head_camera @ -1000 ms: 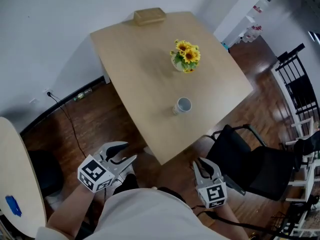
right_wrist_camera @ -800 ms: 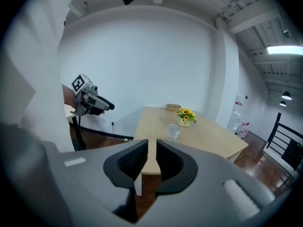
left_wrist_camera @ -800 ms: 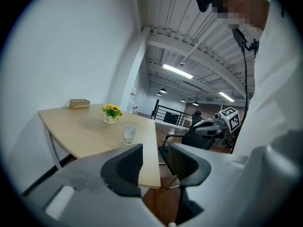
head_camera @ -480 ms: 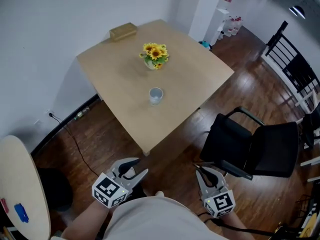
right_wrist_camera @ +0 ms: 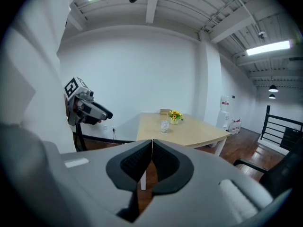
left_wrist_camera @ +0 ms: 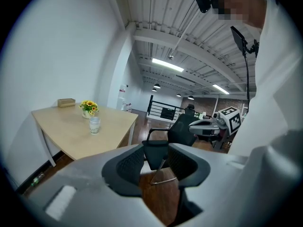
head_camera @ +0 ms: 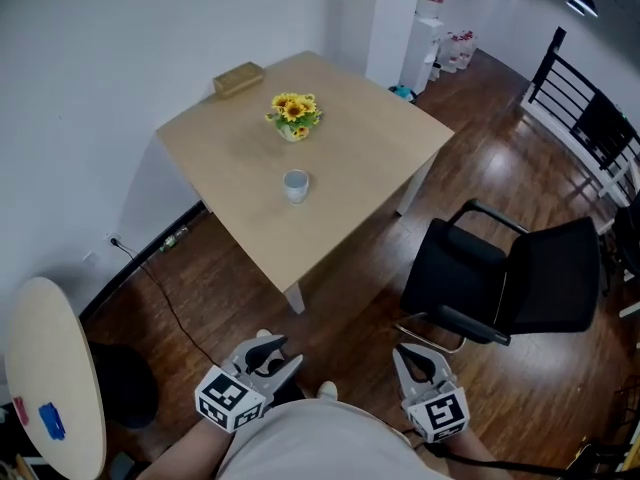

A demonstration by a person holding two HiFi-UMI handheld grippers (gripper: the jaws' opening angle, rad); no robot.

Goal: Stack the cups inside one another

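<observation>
At far left, the edge of a round pale table carries a small blue object. A black cable runs across the dark wood floor beside it.

My left tool is held low, near my body and above the floor. Its jaws are a little apart and hold nothing. In the left gripper view, the gap in that tool frames only the black chair and the floor.

Ahead, well apart from both tools, stands the square light-wood surface, set against a white wall. On it, a small tan box sits at the far left corner. A pot of sunflowers stands near the middle. A single pale cup stands upright just in front of the flowers, toward the near edge.

My right tool is also low and close to me. In the right gripper view its jaws are pressed together on nothing, and the cup shows far off on the surface.

To the right a black chair stands on the floor, clear of the surface. A black railing is at far right.
</observation>
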